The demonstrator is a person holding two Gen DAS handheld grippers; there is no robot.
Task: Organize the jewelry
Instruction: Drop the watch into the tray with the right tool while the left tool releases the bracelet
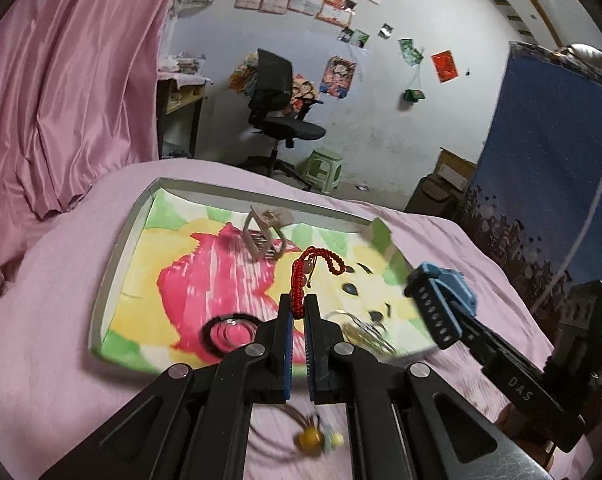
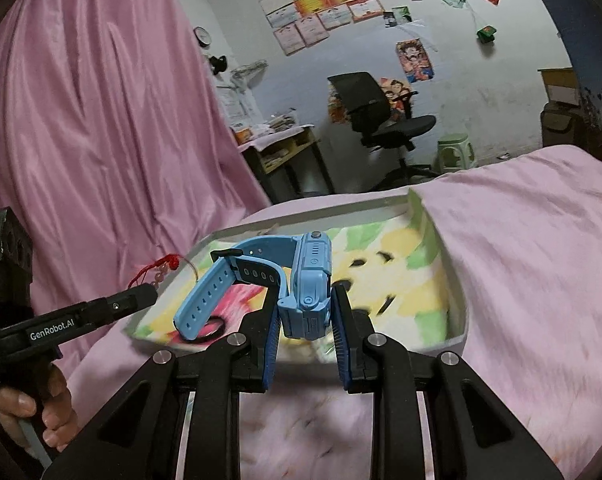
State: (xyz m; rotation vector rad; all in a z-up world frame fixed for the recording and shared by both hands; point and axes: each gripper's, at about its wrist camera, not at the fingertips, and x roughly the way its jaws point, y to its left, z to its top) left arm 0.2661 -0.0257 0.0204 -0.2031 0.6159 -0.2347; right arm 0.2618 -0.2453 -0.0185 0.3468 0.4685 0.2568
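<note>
Serving as the collection point, the tray [image 1: 113,248] lies on the pink bedspread [image 1: 41,320]. Right gripper [image 2: 306,312], at the tray's 3 o'clock, pinches the blue watch [image 2: 307,280] by its case, strap dangling. Left gripper [image 1: 299,312], near 6 o'clock, is nearly closed on the red cord bracelet [image 1: 301,280], both aloft, probably for dropping in.

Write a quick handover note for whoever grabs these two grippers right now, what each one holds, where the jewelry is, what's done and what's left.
Left gripper: shut on the red cord bracelet, above the tray.
Right gripper: shut on the blue watch, also over the tray.
Done: a black ring, a pale hair clip and a blurred metallic piece lie in the tray.
Left: set down both held items; a beaded piece remains on the pink bedcover beside the tray.
</note>
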